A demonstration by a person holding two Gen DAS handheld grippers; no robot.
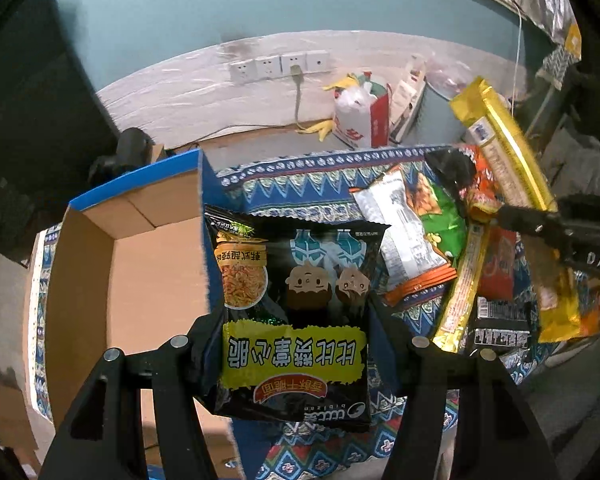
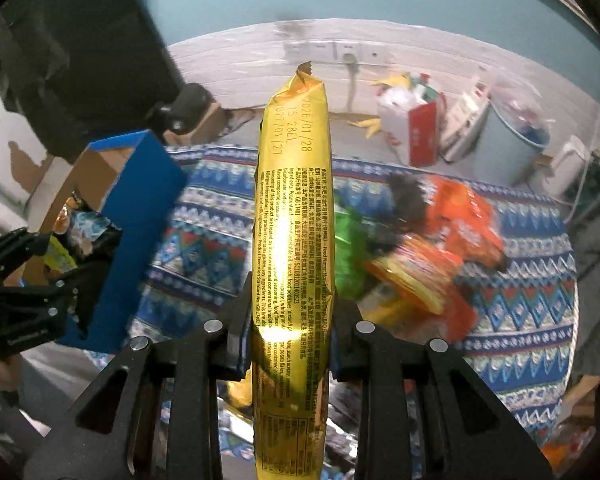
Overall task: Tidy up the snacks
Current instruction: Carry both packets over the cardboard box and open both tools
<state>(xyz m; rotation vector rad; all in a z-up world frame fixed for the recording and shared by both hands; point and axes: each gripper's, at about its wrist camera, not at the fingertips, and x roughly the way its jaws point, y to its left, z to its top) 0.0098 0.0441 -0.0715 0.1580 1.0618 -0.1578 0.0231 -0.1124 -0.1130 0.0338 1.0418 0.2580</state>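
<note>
We have a snack in each gripper, and what matters now is where the cardboard box [image 1: 140, 280] lies from each of them.

The left gripper [image 1: 296, 344] is about half open, and its pads press on both side edges of a black snack bag [image 1: 296, 300]. The bag faces the left wrist camera, print upside down, its long axis running away from the jaws. The box sits just to the left of this bag, its blue wall [image 1: 204, 240] right beside the bag's left edge and its open brown inside showing beyond. So the left hand is the nearer one: we judge a short shift to the left would bring the bag over the opening.

The right gripper [image 2: 292, 336] is closed as far as it goes, pinching a long yellow packet [image 2: 292, 240] near its lower part. The packet stands edge-on between the jaws, its long axis pointing straight away, its far tip crimped. From this hand the box [image 2: 136, 200] lies well off to the left, with the left gripper [image 2: 32, 280] and its bag in between.

The other snacks [image 2: 432, 248] lie in a loose heap on the patterned cloth [image 2: 520, 300], to the right of the yellow packet.
</note>
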